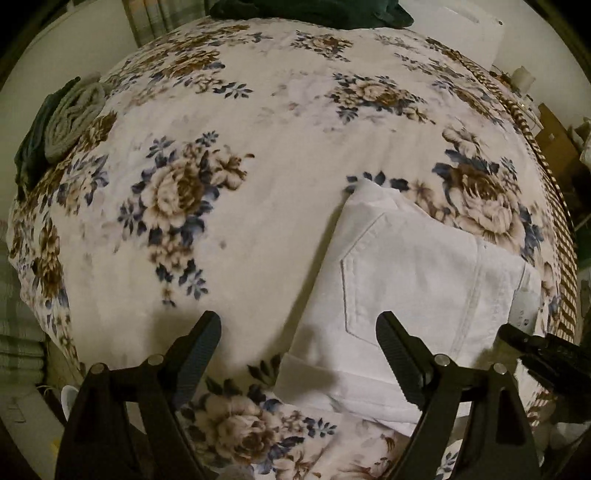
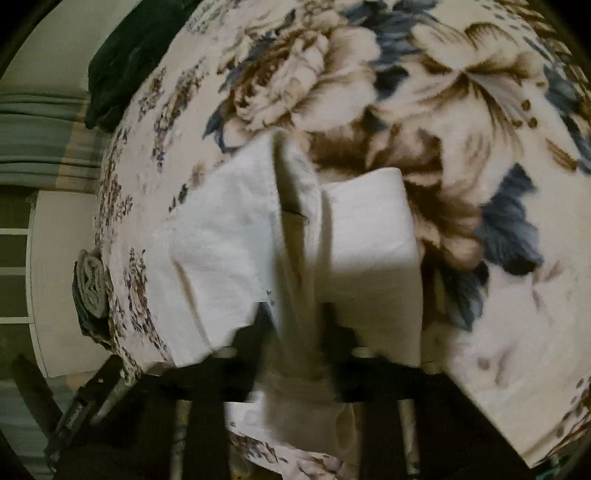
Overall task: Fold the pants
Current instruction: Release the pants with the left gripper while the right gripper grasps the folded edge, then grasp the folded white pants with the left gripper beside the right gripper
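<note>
I am gripping the white pants [image 2: 229, 236] at lower centre with my right tool [image 2: 295, 317]; my left tool [image 1: 299, 325] is hanging released. Next, probably another fold across the bed [image 1: 258, 129].

In the right wrist view we find everything smeared by motion: the right gripper [image 2: 295, 321] is a dark blur, so we cannot tell whether its fingers [image 2: 258, 325] pinch the pants [image 2: 236, 240] or merely flank them. The lower part of the pants is lost behind them. In the left wrist view, the right-hand finger of the left gripper [image 1: 299, 347] covers part of the pants [image 1: 406, 273]. At the top edge a dark cloth [image 1: 314, 11] is cut off, too little showing to name. The heap [image 1: 66, 122] at the bed's left edge is too small to make out.
</note>
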### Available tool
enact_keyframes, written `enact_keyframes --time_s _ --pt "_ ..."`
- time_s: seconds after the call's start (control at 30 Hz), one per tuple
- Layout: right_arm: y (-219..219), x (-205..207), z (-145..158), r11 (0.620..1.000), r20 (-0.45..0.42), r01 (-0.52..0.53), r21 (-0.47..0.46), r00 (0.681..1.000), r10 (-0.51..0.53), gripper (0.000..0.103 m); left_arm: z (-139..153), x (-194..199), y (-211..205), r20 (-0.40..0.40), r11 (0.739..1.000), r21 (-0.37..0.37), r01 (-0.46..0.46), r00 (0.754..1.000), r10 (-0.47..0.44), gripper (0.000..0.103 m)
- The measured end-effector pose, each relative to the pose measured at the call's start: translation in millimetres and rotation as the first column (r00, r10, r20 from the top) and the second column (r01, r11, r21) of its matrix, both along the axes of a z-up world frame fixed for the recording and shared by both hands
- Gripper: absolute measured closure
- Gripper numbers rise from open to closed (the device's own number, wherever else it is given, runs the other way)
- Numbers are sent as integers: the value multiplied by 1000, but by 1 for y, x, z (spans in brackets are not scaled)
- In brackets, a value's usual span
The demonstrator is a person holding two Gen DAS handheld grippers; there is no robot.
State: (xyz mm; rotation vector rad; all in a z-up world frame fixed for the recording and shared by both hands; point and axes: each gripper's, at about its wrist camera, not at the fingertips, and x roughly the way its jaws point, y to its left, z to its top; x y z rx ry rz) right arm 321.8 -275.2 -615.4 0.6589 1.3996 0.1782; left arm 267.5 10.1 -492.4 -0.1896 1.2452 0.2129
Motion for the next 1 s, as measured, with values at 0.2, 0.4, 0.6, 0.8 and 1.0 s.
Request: enact_keyframes --time_s 0.2,0.4,0.6,0.8,1.0 --pt "-9 -24 45 994 66 52 -96 997 -46 91 6 1 0 7 998 -58 4 1000 -4 18" --pt "-76 -68 61 974 47 184 -135 983 -179 93 3 11 -11 6 992 -121 19 1000 -19 18" --pt "-130 -89 43 943 21 258 -212 965 -260 93 -14 26 -31 -16 985 -162 57 998 -60 18" --pt "-146 -73 -4 952 -74 210 -221 970 -231 69 -40 56 -52 -61 971 -221 90 993 -105 18" --pt "-168 -85 1 954 -82 269 -134 956 -282 27 -49 86 -73 -65 950 -268 162 980 -186 18"
